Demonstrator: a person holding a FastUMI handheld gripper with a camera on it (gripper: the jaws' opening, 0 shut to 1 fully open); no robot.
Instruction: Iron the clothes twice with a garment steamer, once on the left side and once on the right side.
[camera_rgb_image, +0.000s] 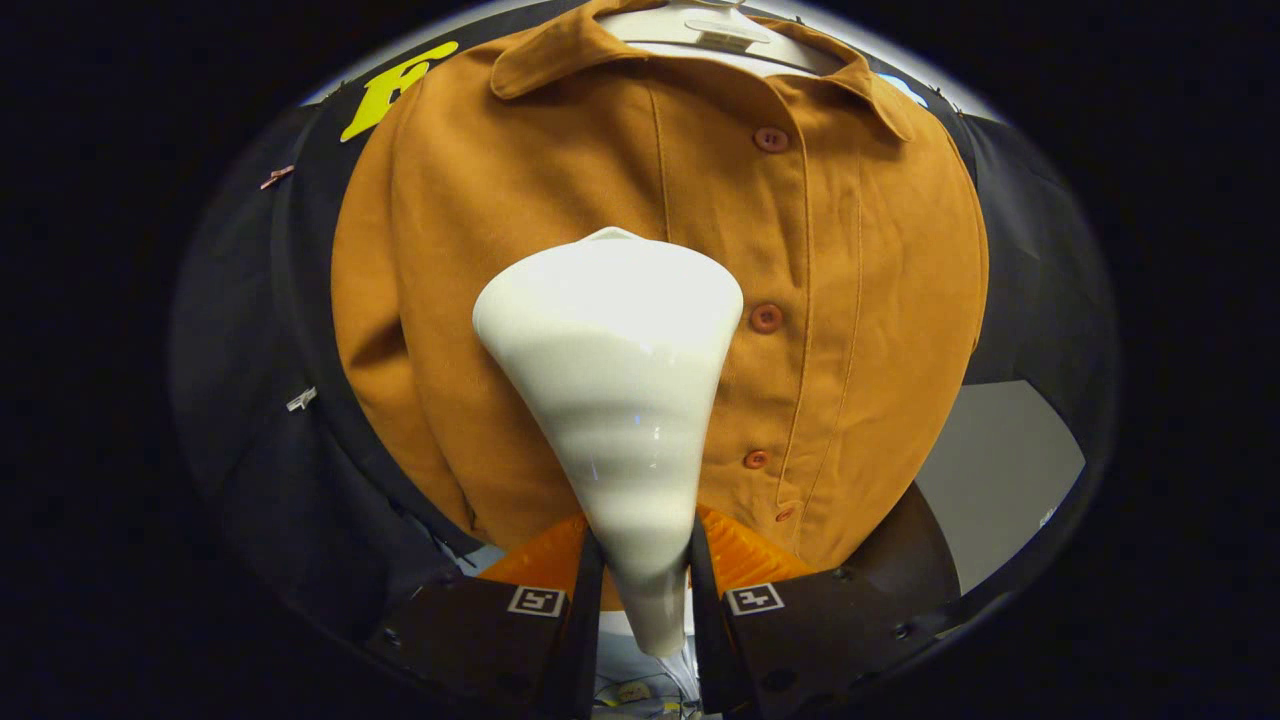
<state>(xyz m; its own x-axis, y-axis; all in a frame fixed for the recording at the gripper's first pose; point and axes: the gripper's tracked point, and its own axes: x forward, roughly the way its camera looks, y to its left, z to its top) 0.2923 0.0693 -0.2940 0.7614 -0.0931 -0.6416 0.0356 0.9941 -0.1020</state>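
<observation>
Between gripper (645, 570) fingers: white steamer (615, 400) clamped, head seemingly against orange shirt (860, 300)

Gripper (645, 590) jaws clamp the narrow neck of the white garment steamer (615, 400). Its wide head faces the orange buttoned shirt (860, 300), left of the button row. Shirt hangs on a white hanger (715, 25).

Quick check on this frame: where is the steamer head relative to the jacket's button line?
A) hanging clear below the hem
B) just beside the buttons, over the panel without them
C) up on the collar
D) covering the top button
B: the gripper is shut on the white steamer, whose wide head sits over the orange jacket panel just beside the middle button, which stays uncovered.
</observation>
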